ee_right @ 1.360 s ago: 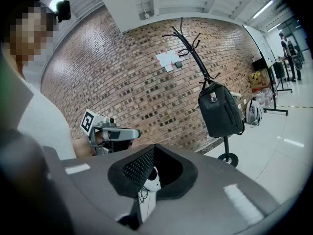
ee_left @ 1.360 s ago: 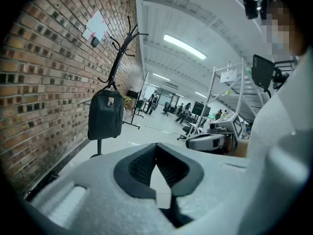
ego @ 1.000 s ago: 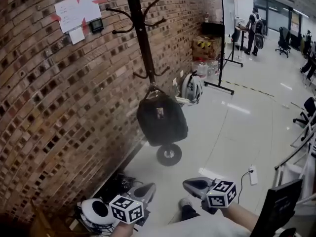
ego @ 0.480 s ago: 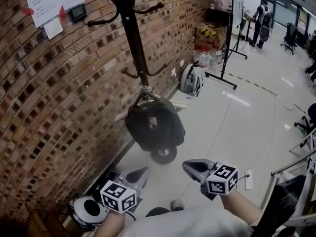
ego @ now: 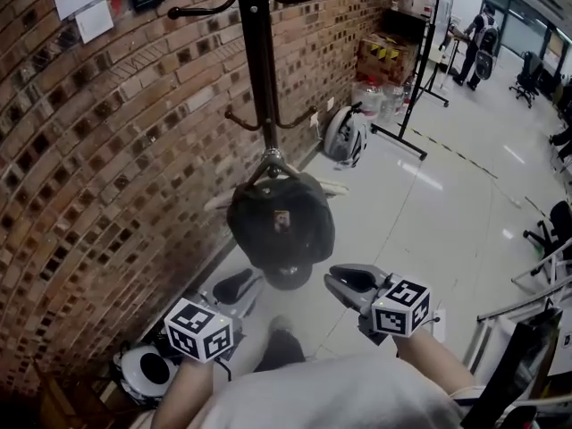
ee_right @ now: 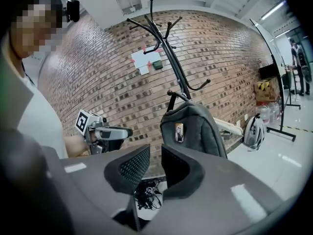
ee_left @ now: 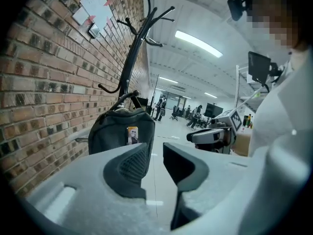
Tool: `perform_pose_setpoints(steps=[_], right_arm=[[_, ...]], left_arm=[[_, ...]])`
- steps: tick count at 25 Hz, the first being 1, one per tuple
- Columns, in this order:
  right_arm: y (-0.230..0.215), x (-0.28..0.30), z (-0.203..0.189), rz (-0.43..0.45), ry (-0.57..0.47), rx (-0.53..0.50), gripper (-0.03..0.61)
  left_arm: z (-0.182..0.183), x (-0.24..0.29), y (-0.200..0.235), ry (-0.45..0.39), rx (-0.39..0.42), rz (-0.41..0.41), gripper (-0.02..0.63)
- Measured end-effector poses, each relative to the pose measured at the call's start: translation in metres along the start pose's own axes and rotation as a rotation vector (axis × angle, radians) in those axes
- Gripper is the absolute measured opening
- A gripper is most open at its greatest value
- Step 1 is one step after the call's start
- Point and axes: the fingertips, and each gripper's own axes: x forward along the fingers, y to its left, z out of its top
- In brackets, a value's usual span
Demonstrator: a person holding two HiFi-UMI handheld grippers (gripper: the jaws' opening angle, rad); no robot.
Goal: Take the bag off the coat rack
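While both hand-held grippers point toward it, the dark grey fabric backpack (ego: 280, 226) hangs by its top handle from a low hook of the black metal coat rack (ego: 261, 79), which stands close against the red brick wall (ego: 107, 168). The bag's body hides most of the rack's round base, and a small rectangular label (ego: 282, 221) sits on its front face.

The left gripper (ego: 234, 286) is short of the bag, below it and to its left in the head view, touching nothing. In the left gripper view its jaws have just been opening and stand a narrow gap apart with only air between them; the bag appears beyond the left jaw.

The right gripper (ego: 350, 282) is just below the bag's lower right edge in the head view, also clear of it. In the right gripper view its jaws have likewise just been opening, show a slim gap and enclose nothing; the bag hangs beyond the right jaw.

A white helmet (ego: 344, 135) lies at the edge of the glossy pale floor (ego: 420, 213), at the wall's foot beyond the rack. A tangle of black cables (ee_right: 146, 197) lies at the same edge, nearer the person.
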Motion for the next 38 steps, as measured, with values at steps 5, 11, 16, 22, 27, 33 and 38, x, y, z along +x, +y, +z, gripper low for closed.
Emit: perform_pose_setpoints(steps=[5,11,16,22,27,33,38], right_arm=[[-0.041,0.023,0.019,-0.087,-0.022,0.021,0.146],[-0.095,0.053,0.043,-0.163,-0.027,-0.005,0.273],[-0.138,0.077,0.056,-0.21,-0.034,-0.063,0.381],[-0.154,0.11,0.037,-0.121,0.059,-0.079,0.436],[-0.159,0.119,0.027,-0.05,0.064,-0.024,0.462],[-0.161,0.122,0.025,-0.027,0.033,0.016,0.463],[-0.164,0.122,0.024,-0.059,0.038,0.056,0.377]], left_arm=[[0.01,0.018,0.043,0.002,-0.009,-0.011,0.225],[0.018,0.043,0.107,0.042,-0.003,0.023,0.344],[0.015,0.073,0.147,0.085,0.023,0.037,0.438],[-0.004,0.106,0.163,0.175,0.015,-0.033,0.474],[-0.014,0.126,0.164,0.196,-0.004,-0.073,0.474],[-0.016,0.131,0.167,0.197,-0.07,-0.086,0.44],[-0.015,0.131,0.165,0.192,-0.08,-0.077,0.394]])
